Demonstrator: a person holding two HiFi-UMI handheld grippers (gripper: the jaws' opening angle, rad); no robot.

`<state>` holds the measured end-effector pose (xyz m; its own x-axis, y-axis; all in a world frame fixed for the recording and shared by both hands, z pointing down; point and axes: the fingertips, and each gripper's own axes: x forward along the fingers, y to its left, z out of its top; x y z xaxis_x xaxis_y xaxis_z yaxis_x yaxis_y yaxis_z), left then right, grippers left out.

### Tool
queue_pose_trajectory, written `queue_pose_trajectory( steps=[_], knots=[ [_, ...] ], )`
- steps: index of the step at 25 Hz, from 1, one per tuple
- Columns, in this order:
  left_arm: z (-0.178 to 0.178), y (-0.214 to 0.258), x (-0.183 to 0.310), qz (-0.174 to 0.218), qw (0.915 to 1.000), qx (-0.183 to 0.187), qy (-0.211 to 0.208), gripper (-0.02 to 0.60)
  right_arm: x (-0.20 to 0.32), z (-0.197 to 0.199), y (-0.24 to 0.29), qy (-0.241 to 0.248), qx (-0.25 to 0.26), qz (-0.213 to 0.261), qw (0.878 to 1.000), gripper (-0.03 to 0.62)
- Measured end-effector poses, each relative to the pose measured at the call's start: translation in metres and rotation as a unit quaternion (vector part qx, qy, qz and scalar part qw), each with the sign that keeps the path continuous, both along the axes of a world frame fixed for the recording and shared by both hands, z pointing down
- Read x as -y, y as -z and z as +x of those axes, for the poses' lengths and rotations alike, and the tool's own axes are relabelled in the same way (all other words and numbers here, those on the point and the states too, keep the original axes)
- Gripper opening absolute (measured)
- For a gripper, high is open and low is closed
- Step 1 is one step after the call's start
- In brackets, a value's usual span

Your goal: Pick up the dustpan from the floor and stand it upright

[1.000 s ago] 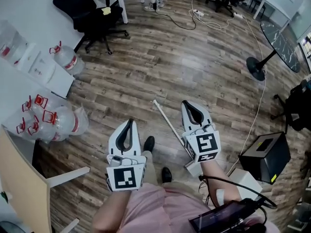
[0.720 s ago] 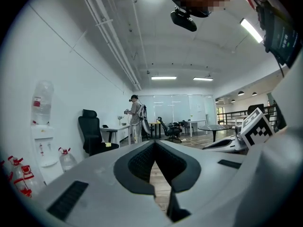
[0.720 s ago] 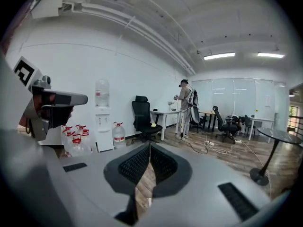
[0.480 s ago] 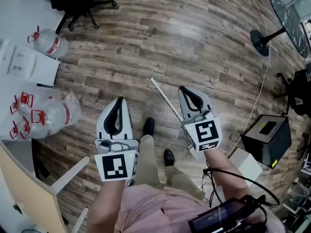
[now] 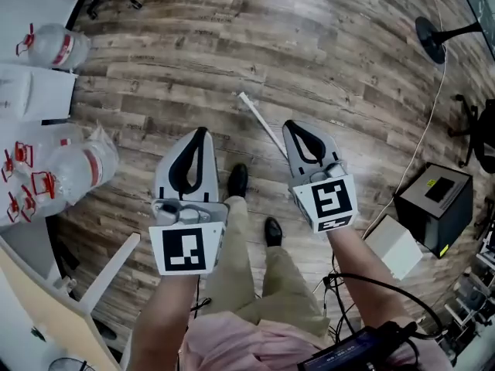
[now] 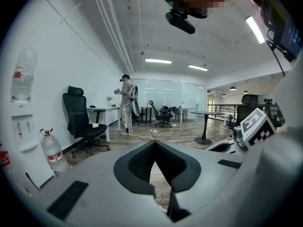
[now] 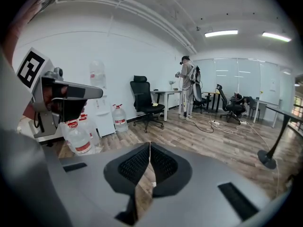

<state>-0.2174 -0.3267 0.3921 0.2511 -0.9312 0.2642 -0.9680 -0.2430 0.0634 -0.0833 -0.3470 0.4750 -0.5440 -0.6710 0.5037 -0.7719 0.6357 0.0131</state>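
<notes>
The dustpan's long white handle lies slanted on the wooden floor, just ahead of my feet. Its lower end and the pan itself are hidden under my right gripper, which hovers over the handle with its jaws shut and empty. My left gripper is held level to the left of the handle, apart from it, also shut on nothing. In the left gripper view the left gripper points across the room, tips together. The right gripper likewise shows its tips touching.
Large water bottles and a white cabinet stand at the left. A black box and a white box sit at the right, with a cable and a fan base beyond. A distant person stands by desks.
The head view has tipped further down and shifted forward, so the handle and floor slid up the picture. Both grippers stayed shut and held out in front.
</notes>
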Motion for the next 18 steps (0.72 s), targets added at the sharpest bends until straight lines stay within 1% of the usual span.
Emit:
queue_pose_trajectory(
  steps=[5,10,13,18],
  knots=[
    [-0.004,-0.057,0.017,-0.014,0.9997,0.018,-0.007,0.009,0.007,-0.001,-0.054,0.002,-0.013,-0.019,1.0,0.006],
    [-0.013,-0.115,0.028,-0.035,0.9992,0.014,-0.012,0.009,0.013,-0.005,-0.104,0.003,-0.026,-0.038,0.999,0.011],
    [-0.018,-0.143,0.037,-0.034,0.9992,0.016,-0.013,0.009,0.017,-0.011,-0.133,0.009,-0.029,-0.046,0.998,0.014],
    [-0.017,-0.181,0.05,-0.035,0.999,0.019,-0.022,0.009,0.022,-0.015,-0.18,0.014,-0.035,-0.064,0.997,0.017]
  ],
)
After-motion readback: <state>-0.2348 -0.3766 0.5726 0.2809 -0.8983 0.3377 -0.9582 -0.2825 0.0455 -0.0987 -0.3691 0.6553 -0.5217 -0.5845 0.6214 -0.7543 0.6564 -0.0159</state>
